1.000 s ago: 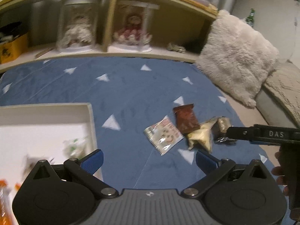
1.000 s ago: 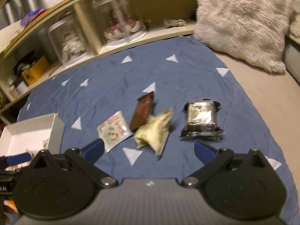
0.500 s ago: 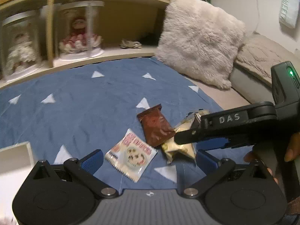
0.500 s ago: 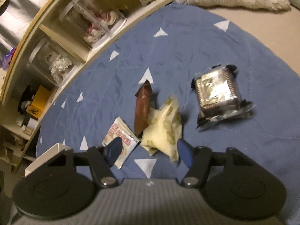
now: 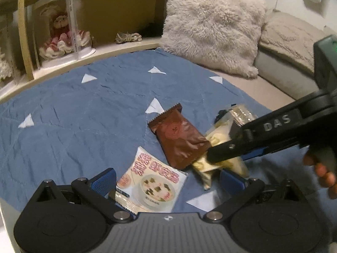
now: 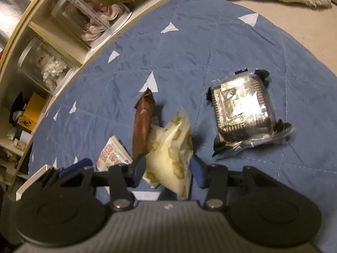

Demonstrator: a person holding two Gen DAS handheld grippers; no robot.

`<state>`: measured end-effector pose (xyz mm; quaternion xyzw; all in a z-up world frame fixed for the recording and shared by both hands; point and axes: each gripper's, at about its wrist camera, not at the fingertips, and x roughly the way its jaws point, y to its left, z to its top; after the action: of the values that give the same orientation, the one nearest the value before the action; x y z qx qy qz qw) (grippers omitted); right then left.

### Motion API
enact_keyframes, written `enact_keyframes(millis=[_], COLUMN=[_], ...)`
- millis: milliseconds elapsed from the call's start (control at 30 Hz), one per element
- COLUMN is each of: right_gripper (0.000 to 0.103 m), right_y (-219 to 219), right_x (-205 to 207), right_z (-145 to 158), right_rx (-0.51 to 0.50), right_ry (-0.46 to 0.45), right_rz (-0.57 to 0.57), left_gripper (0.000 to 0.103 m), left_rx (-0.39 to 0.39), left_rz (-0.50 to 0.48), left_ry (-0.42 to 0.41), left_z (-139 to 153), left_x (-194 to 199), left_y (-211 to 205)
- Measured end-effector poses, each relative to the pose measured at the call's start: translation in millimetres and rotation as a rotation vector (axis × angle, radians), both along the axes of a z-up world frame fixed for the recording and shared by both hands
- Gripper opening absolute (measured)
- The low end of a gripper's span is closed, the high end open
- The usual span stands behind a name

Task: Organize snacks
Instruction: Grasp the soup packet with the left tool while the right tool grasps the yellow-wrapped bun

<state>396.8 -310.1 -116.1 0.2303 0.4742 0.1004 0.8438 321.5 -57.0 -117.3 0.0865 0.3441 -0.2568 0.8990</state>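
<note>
Several snack packets lie on a blue quilt (image 5: 84,116). My left gripper (image 5: 168,181) is open, low over a white soup packet (image 5: 153,181) that lies between its blue fingers. Beside it lie a brown packet (image 5: 179,139) and a yellow packet (image 5: 217,132). My right gripper (image 6: 167,170) reaches in from the right, its jaws closing, and its pads meet the two sides of the yellow packet (image 6: 170,154). A clear-wrapped dark snack (image 6: 240,109) lies apart, further right. The brown packet (image 6: 144,118) leans against the yellow one.
A wooden shelf (image 5: 118,48) with dolls in clear cases runs along the quilt's far edge. A fluffy cushion (image 5: 210,25) rests at the back right. A white box corner (image 6: 31,187) shows at lower left. A person's fingers (image 5: 322,168) hold the right gripper's handle.
Both grippers have come down closer to the packets. The right jaws have narrowed from wide open onto the yellow packet. The left view has swung from the white box to the white packet.
</note>
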Motion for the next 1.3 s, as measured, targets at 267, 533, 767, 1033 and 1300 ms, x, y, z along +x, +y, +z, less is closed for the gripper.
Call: enact_keyframes(millis=[267, 533, 767, 1033, 1300], right_gripper=[0.028, 0.023, 0.02, 0.052, 0.07], right_y=[-8.5, -17.4, -30.6, -34.8, 14.3], right_x=[-3.9, -13.6, -26.4, -32.9, -32.8], right_z=[10.5, 15.5, 20.4, 30.4, 27.7], right_rx=[-0.01, -0.014, -0.041, -0.045, -0.258], right_ry=[0.008, 0.01, 0.013, -0.031, -0.067], right_rz=[0.001, 0.001, -0.011, -0.014, 0.136], left_gripper=[0.103, 0.103, 0.103, 0.103, 0.101], left_rx=[-0.016, 0.087, 0.158, 0.09, 0.097], left_rz=[-0.03, -0.109, -0.209, -0.112, 0.028], left_ry=[0.063, 0.204, 0.336, 0.352, 0.255], left_z=[-10.2, -5.9, -7.4, -6.1, -6.3], left_x=[9.0, -2.3, -21.9, -23.0, -16.4], left_y=[-2.6, -13.4, -26.1, -26.5, -25.8])
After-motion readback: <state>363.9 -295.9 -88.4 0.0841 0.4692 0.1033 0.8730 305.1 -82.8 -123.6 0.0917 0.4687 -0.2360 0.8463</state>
